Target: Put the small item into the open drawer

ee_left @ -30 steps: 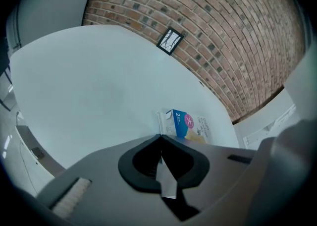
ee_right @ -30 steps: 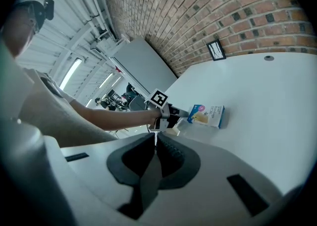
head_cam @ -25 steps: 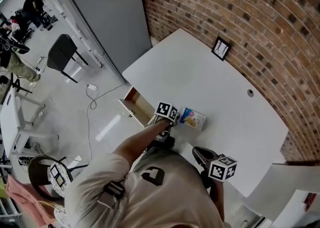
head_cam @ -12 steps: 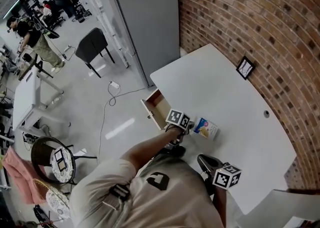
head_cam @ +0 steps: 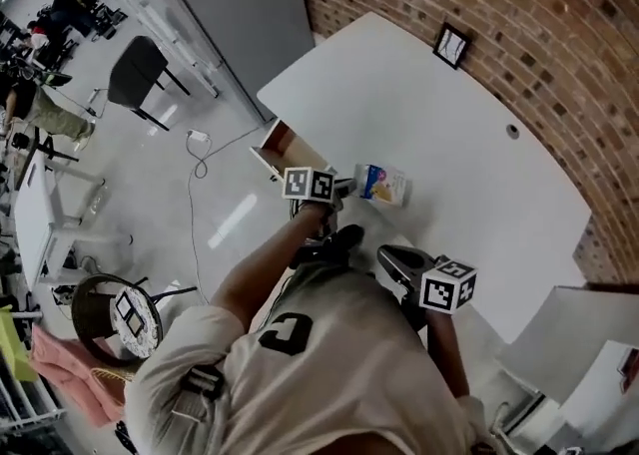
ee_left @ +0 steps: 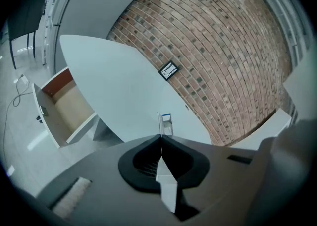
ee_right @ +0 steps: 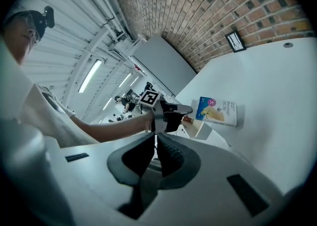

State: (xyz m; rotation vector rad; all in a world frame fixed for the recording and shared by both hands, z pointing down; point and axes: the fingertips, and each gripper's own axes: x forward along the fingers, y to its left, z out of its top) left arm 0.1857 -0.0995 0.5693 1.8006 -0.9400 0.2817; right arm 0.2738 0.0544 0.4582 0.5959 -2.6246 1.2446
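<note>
Resting flat, the box (head_cam: 383, 185) lies just beyond the left tool (head_cam: 343, 187) (closed).

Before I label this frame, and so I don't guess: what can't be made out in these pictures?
Drawer: its back end, left gripper view, runs under the tabletop.
Box: print too small in the head view; edge-on in the left gripper view.
Small frame: head view, contents too small to tell.
Tabletop's near edge: head view, hidden behind the person's torso.
</note>
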